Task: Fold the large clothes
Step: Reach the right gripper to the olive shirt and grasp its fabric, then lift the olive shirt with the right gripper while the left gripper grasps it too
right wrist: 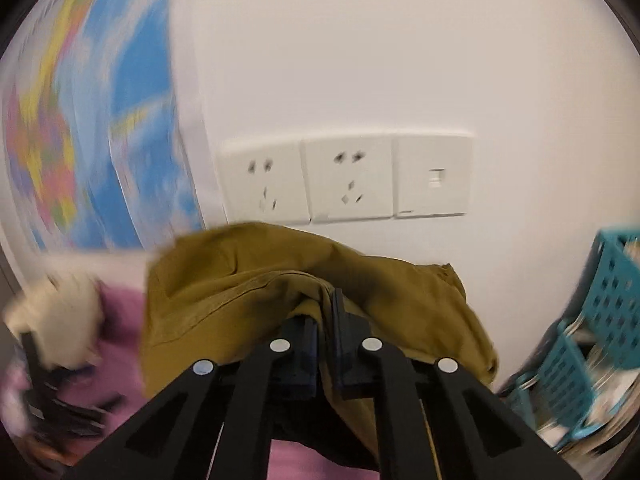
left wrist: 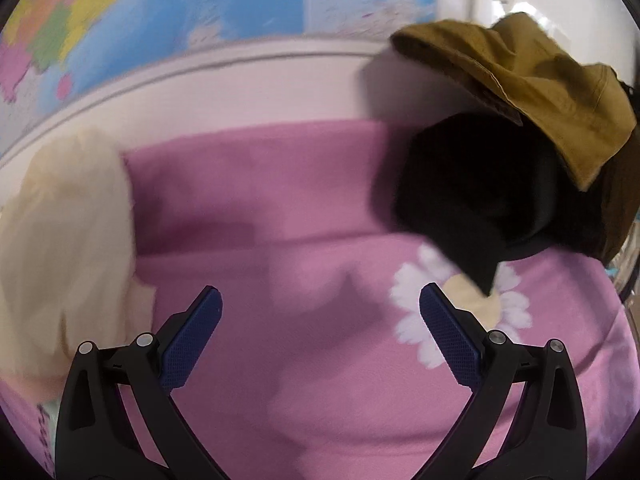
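Note:
A mustard-brown garment (right wrist: 248, 280) hangs bunched and lifted above the pink bed sheet (left wrist: 280, 208). My right gripper (right wrist: 326, 312) is shut on a fold of it, with cloth draped over both fingers. In the left wrist view the same garment (left wrist: 540, 88) hangs at the upper right. A black blurred shape (left wrist: 480, 192) sits under it, and I cannot tell what it is. My left gripper (left wrist: 320, 292) is open low over the pink sheet, with nothing between its blue pads (left wrist: 192, 344). A cream garment (left wrist: 68, 240) lies at the left.
A coloured world map (left wrist: 120, 20) hangs on the wall behind the bed. Wall sockets and a switch (right wrist: 344, 180) are straight ahead of the right gripper. A teal plastic basket (right wrist: 600, 312) stands at the right. The sheet carries a white daisy print (left wrist: 460, 320).

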A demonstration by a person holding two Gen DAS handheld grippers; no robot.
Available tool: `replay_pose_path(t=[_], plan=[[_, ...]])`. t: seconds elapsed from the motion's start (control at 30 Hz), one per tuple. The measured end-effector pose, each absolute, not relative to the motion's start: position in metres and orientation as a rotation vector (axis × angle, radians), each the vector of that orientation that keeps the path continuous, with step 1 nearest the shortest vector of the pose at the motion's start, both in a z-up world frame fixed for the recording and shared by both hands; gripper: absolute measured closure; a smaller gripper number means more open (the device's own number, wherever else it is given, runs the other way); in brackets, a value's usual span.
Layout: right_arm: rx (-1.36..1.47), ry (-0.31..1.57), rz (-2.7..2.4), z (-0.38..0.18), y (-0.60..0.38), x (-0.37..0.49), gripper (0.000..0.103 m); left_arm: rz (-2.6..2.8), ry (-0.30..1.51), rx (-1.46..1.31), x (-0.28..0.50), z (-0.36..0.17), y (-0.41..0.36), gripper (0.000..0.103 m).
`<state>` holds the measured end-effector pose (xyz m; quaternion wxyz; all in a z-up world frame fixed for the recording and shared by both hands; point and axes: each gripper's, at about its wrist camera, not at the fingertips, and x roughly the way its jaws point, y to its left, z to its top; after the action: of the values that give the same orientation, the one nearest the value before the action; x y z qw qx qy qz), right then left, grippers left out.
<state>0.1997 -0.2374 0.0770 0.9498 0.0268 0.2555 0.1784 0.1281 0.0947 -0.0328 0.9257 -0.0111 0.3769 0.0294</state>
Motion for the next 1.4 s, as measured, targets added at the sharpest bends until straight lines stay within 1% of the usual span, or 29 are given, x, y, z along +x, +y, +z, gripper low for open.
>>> replay_pose_path(t=[0.13,0.23,0.33,0.43,0.5,0.6,0.7,0.8,0.9,1.03,1.13,1.23,1.27,1.3,1.33,1.37,1.4], plan=[[0.008,0.531,0.366,0.083,-0.241,0.197,0.097,0.023,0.736,0.017,0.135,-0.025,0.081,0.005],[0.060,0.505,0.345,0.085,-0.252,0.202,0.097,-0.022,0.733,0.023,0.144,-0.024,0.068,0.005],[0.143,0.420,0.328,0.114,-0.273,0.194,0.098,-0.041,0.742,0.026,0.155,-0.027,0.062,0.005],[0.190,0.334,0.325,0.160,-0.300,0.180,0.098,-0.075,0.700,0.034,0.160,-0.020,0.055,0.005],[0.200,0.268,0.323,0.198,-0.317,0.164,0.099,-0.119,0.647,0.026,0.165,-0.007,0.050,0.005],[0.215,0.204,0.324,0.242,-0.333,0.144,0.099,-0.221,0.577,0.009,0.171,0.013,0.034,0.005],[0.212,0.089,0.341,0.294,-0.349,0.108,0.099,-0.326,0.494,0.026,0.168,0.034,0.011,0.005],[0.225,0.009,0.373,0.333,-0.362,0.075,0.099,-0.439,0.430,0.043,0.160,0.053,-0.016,0.005],[0.207,-0.034,0.388,0.357,-0.368,0.049,0.099,-0.557,0.365,0.033,0.151,0.075,-0.040,0.005],[0.196,-0.083,0.415,0.373,-0.371,0.017,0.099,-0.698,0.332,-0.028,0.148,0.093,-0.064,0.005],[0.188,-0.111,0.452,0.384,-0.369,-0.007,0.099,-0.727,0.276,-0.001,0.146,0.104,-0.080,0.005],[0.179,-0.155,0.497,0.395,-0.368,-0.037,0.099,-0.817,0.295,-0.050,0.147,0.109,-0.085,0.006],[0.177,-0.168,0.507,0.397,-0.368,-0.047,0.099,-0.846,0.289,-0.061,0.144,0.111,-0.085,0.019],[0.176,-0.174,0.514,0.400,-0.368,-0.056,0.099,-0.855,0.289,-0.060,0.145,0.113,-0.089,0.040],[0.176,-0.176,0.515,0.401,-0.366,-0.063,0.099,-0.863,0.303,-0.050,0.141,0.117,-0.089,0.083],[0.173,-0.177,0.519,0.403,-0.367,-0.071,0.099,-0.866,0.316,-0.054,0.140,0.120,-0.085,0.095],[0.174,-0.180,0.517,0.403,-0.368,-0.078,0.099,-0.853,0.313,-0.069,0.137,0.127,-0.078,0.096]])
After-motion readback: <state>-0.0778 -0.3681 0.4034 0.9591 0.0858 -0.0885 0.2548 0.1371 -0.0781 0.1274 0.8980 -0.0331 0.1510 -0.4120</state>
